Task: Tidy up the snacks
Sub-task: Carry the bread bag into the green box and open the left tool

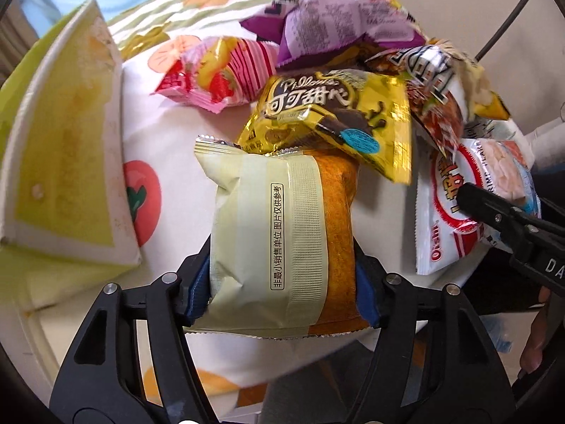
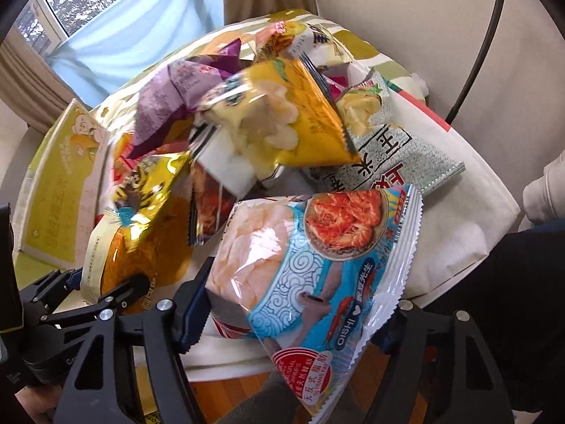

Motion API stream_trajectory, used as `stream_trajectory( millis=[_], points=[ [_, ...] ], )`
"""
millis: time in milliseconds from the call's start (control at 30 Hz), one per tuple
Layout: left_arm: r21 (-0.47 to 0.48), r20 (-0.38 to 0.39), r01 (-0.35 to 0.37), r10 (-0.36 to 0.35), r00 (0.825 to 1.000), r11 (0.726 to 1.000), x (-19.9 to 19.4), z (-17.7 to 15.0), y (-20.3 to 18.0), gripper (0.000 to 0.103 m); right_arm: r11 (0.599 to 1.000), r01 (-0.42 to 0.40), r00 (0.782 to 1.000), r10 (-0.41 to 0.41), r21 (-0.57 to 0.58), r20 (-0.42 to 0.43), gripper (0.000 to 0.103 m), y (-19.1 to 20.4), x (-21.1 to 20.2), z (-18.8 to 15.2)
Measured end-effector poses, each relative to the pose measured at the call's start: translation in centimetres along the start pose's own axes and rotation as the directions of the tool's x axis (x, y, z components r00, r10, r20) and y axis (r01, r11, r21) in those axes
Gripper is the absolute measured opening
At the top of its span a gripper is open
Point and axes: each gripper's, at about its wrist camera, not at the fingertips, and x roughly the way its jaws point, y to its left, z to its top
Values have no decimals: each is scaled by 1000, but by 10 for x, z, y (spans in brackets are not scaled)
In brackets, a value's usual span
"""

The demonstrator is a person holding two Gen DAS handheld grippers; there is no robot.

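Observation:
My left gripper (image 1: 282,293) is shut on a cream and orange cake packet (image 1: 279,243), held upright over the table's near edge; it also shows in the right wrist view (image 2: 116,265). My right gripper (image 2: 293,318) is shut on a blue Oishi shrimp chip bag (image 2: 310,268), which also shows in the left wrist view (image 1: 459,205). Behind them lies a pile of snacks: a yellow Pillows packet (image 1: 332,116), a pink strawberry packet (image 1: 219,70), a purple bag (image 1: 328,21) and a yellow puff bag (image 2: 282,120).
A yellow-green box (image 1: 63,162) stands at the left of the round table, which wears a fruit-print cloth (image 1: 152,141). A green-grey rice cracker bag (image 2: 392,152) lies at the right. Window and curtain are behind; wooden floor is below.

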Motion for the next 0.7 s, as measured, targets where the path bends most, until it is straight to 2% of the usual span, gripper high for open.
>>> stream_trajectory(
  millis=[367,533,700],
  points=[
    [-109,103,-47,58,993,993,-67,-22,-2,62,986,-83,995,90,-143,41,69,22,-41,-9],
    [-192,167,-73,106,980,979,-108,-32,9,62,963,-136,987,151,-235,51,69,42,-57,-7],
    [-286,224,-99,167,960,953,-157,-36,32,63,921,-192,973,223,-339,54,69,71,-74,6]
  ],
)
